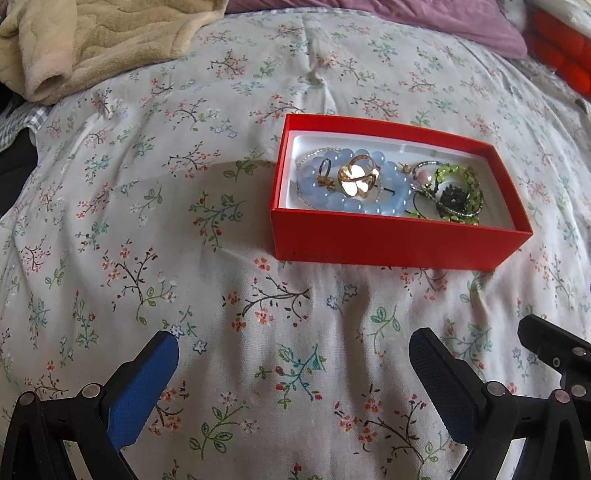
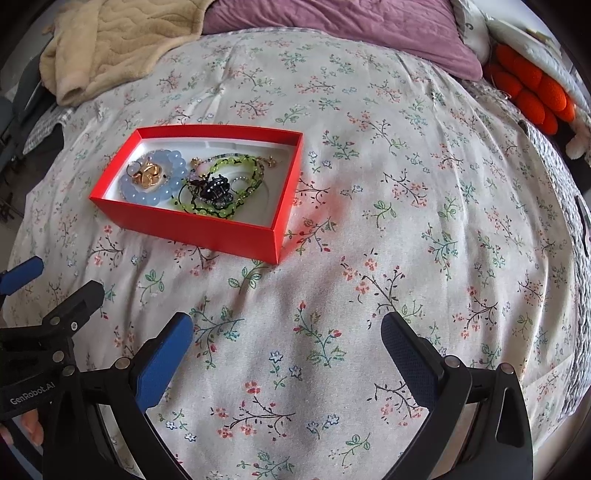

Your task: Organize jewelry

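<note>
A red box (image 1: pixel 399 240) with a white lining lies open on the floral bedspread; it also shows in the right wrist view (image 2: pixel 207 229). Inside lie a blue bead bracelet (image 1: pixel 391 173) (image 2: pixel 173 162), a gold flower ring (image 1: pixel 360 177) (image 2: pixel 149 175), a green bead strand (image 1: pixel 461 177) (image 2: pixel 236 162) and a dark hair clip (image 1: pixel 452 194) (image 2: pixel 214 188). My left gripper (image 1: pixel 293 343) is open and empty, well in front of the box. My right gripper (image 2: pixel 286 325) is open and empty, in front and right of the box.
A beige fleece blanket (image 1: pixel 96 40) (image 2: pixel 110 40) lies at the back left. A purple pillow (image 2: pixel 343 26) lies at the back. An orange plush item (image 2: pixel 528 88) sits at the far right. The left gripper's body (image 2: pixel 48 332) shows at the right view's left edge.
</note>
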Demonstrator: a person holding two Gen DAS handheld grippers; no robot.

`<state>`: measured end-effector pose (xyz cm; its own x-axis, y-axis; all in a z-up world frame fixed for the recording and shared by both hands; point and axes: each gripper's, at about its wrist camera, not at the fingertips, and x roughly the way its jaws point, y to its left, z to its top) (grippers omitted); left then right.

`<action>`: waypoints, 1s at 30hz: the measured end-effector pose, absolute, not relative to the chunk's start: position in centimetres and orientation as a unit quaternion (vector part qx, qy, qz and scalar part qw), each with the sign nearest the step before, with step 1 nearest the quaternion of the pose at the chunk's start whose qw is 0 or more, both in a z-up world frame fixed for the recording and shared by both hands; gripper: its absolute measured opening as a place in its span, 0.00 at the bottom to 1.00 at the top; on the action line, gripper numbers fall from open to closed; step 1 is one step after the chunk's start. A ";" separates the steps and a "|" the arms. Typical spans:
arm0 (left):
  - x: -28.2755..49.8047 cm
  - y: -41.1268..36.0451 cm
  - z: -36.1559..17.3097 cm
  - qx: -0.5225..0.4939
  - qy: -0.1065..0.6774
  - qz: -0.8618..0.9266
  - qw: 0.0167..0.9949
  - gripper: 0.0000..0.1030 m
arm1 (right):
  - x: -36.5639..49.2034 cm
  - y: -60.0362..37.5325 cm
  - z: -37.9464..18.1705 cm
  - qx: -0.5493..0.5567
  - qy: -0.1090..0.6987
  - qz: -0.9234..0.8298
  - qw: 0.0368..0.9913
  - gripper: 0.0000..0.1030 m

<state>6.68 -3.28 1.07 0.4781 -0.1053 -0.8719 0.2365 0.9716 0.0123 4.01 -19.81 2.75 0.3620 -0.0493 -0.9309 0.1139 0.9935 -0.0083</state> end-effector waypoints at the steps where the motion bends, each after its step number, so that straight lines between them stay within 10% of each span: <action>1: 6.7 -3.3 1.1 0.066 0.501 -0.100 0.857 0.99 | 4.0 -19.9 2.8 0.029 0.563 -0.050 0.825 1.00; 30: 6.6 -3.2 0.7 0.073 0.505 -0.088 0.855 0.99 | 3.9 -19.9 2.7 0.030 0.563 -0.053 0.824 1.00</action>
